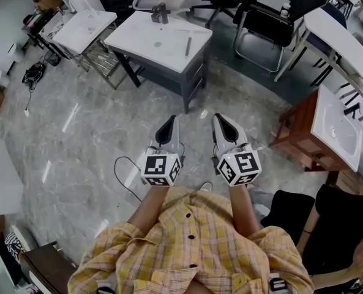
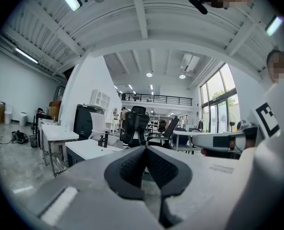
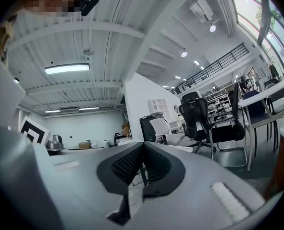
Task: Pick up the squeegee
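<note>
A slim grey tool that looks like the squeegee (image 1: pixel 188 45) lies on the white top of a dark-framed counter (image 1: pixel 145 46), right of a black faucet (image 1: pixel 160 13). My left gripper (image 1: pixel 167 126) and right gripper (image 1: pixel 225 122) hang side by side close to my body over the marble floor, well short of the counter. Both point level toward it. In the left gripper view the left gripper (image 2: pixel 145 148) is shut with nothing between its jaws, and the faucet (image 2: pixel 104 139) shows far ahead. The right gripper (image 3: pixel 142 146) is also shut and empty.
Black office chairs (image 1: pixel 273 23) stand behind the counter. A second white counter (image 1: pixel 83 29) is at the left. A wooden cabinet with a white basin (image 1: pixel 335 130) stands at the right. A black cable (image 1: pixel 125 179) loops on the floor, and a person in black (image 1: pixel 337 237) sits at lower right.
</note>
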